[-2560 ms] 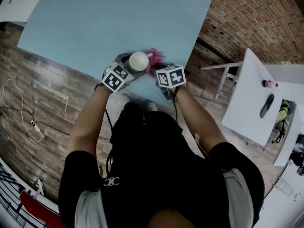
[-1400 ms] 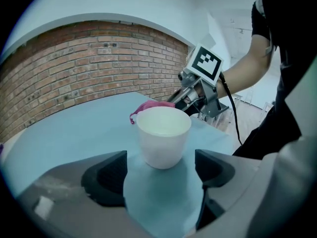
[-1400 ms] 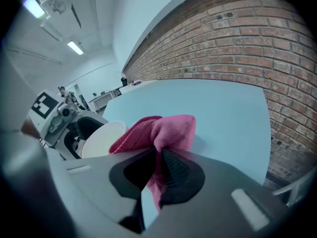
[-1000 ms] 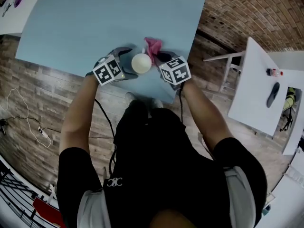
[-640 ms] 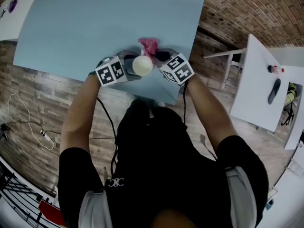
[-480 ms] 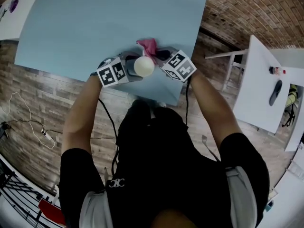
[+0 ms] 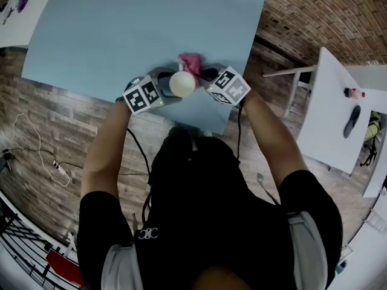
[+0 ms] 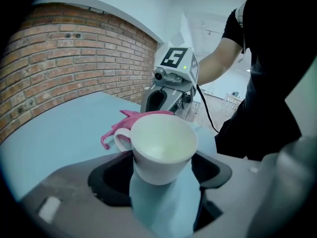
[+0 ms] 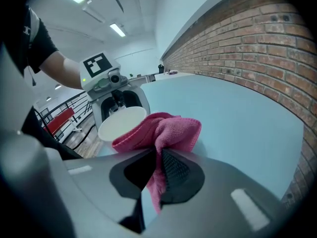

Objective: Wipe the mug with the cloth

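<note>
The left gripper's (image 8: 163, 176) dark pads (image 8: 111, 180) have just been closing and now sit clamped against the lower sides of the white mug (image 8: 162, 148), one on each flank. The mug stands upright between them, its mouth open to the ceiling and empty, its handle turned to the left side of the left gripper view.

The right gripper's (image 9: 157, 171) jaws are drawn almost together on the pink cloth (image 9: 168, 130). A thin fold runs down between the ribbed pads (image 9: 176, 172), and the rest bunches up in a loose lump above the fingertips. That lump lies against the far side of the mug's rim; it seems to touch the rim, though no view shows the contact cleanly.

From the head view the two grippers face each other, marker cubes outward. The mug sits between them at the near edge of the pale blue table (image 7: 139, 29), and the cloth lies just beyond it. The person's bare forearms reach forward from a black shirt. Around the table lies a brick-patterned floor (image 7: 54, 110), with a white table (image 7: 323, 110) off to the right.
</note>
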### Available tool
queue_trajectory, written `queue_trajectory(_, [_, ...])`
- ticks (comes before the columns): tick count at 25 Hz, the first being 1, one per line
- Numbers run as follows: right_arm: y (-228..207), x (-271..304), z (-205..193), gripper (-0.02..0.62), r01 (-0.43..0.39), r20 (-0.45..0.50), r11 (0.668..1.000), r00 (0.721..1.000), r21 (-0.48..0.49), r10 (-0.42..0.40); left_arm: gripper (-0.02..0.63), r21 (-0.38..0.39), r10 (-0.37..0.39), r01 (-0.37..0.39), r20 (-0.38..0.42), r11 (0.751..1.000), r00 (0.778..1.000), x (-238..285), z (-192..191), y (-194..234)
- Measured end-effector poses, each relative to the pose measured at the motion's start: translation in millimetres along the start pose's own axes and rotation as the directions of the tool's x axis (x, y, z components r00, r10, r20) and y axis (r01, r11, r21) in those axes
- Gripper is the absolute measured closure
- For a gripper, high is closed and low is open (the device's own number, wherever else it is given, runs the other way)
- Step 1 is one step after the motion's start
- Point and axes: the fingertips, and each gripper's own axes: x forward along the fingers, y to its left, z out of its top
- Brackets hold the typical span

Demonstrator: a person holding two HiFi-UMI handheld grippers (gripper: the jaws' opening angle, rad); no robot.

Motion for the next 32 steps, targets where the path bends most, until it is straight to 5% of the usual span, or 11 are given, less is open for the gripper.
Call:
queue_trajectory(11, [40,-2,-33,0.558,0.030,0.010,0.997,0.999,0.077,-0.031,0.222,-0.117,0.109,-0.109,-0.006,0.987,0.994,1,-5,-2])
queue_trajectory(16, [94,8,-39,0.558,-0.033,-0.012,0.999,0.999,-0.024,0.032,0.222,-0.161,0.124,-0.121,0.005,0.980,0.992,1,-2,-4])
queue_trajectory(19, [112,23,-39,0.558,0.007,-0.008,0.997,1.000,-0.079,-0.007,0.224,-0.138,0.110,-0.111,-0.016,0.984,0.994,4,-1,-5])
queue_trajectory(32, [54,-6,-40,0.558,0.133,0.019,0.991,0.991,0.016,-0.133,0.225,-0.095,0.077,-0.083,-0.058,0.992,0.995,4,-4,-7])
